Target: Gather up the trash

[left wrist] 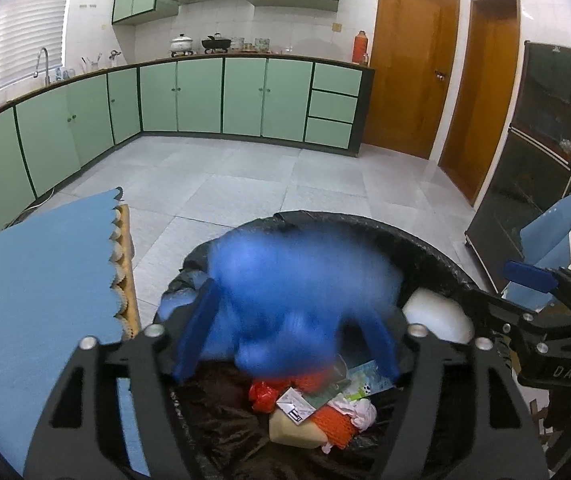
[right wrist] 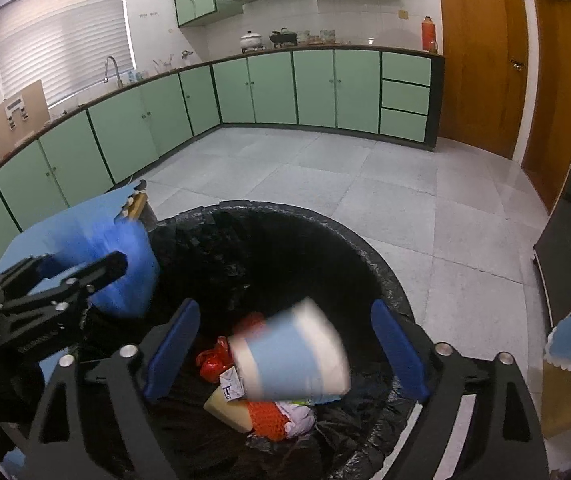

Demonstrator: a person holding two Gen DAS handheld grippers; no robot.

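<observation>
Both grippers' fingers are spread over the bin (right wrist: 385,280): the cup (right wrist: 289,356) and blue bag (left wrist: 297,300) drop onto trash inside

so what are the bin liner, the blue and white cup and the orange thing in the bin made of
Bin liner: thin black plastic film, glossy and crinkled over the rim.
Cup: probably paper, with matte blue and white bands; blur leaves it open.
Orange thing: looks like foam netting, with an open mesh pattern.
</observation>
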